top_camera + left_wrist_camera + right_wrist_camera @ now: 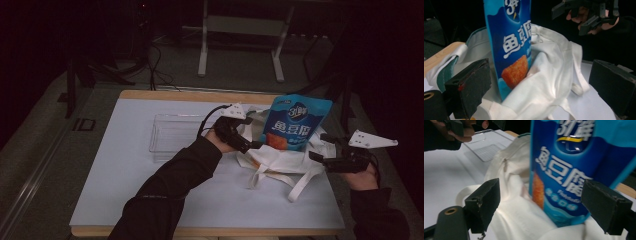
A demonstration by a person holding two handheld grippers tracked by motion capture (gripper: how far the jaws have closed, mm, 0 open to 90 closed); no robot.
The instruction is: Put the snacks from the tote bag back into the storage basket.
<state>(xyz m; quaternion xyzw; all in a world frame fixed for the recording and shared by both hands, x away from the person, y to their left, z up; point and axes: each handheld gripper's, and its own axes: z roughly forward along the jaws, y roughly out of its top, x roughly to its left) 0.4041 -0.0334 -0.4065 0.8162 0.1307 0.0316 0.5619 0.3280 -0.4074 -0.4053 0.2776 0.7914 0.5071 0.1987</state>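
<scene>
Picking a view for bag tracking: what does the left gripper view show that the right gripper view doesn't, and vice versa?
Left gripper view alone: the orange snack picture low on the blue snack packet seen whole, the bag's loose white strap lying on the table, and the right gripper farther off, jaws apart.

Right gripper view alone: the clear plastic tray on the white tabletop, and the hand holding the left gripper.

Both: the packet standing upright in the white cloth bag, framed by each gripper's own open jaws.
</scene>
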